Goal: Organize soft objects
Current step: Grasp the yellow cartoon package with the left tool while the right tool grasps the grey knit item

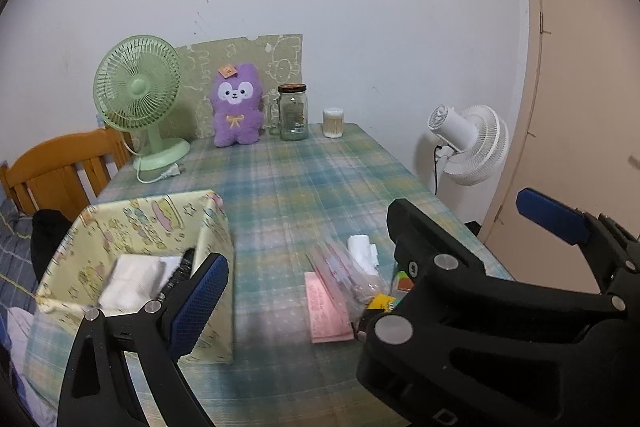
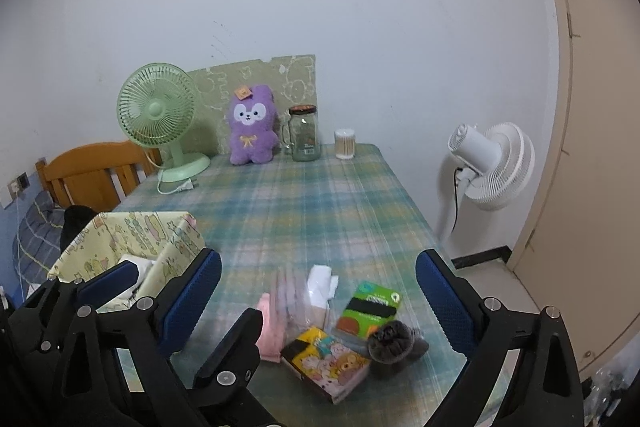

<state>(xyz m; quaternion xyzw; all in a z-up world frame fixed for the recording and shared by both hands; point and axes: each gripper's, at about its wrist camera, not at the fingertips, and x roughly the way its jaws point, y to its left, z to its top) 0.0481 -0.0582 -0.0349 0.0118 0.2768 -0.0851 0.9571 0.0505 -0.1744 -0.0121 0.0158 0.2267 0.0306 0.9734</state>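
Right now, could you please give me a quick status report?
Left gripper and right gripper open, empty. Rolled grey socks on plaid table; yellow fabric bin left. Snack boxes crowd them.

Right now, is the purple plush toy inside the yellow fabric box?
No, the purple plush toy sits upright at the table's far edge by the wall, well apart from the yellow fabric box.

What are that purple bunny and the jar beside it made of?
The purple bunny looks like fuzzy plush fabric: its surface is matte and nappy. The jar appears to be clear glass, see-through with glints, under a dark lid, likely metal.
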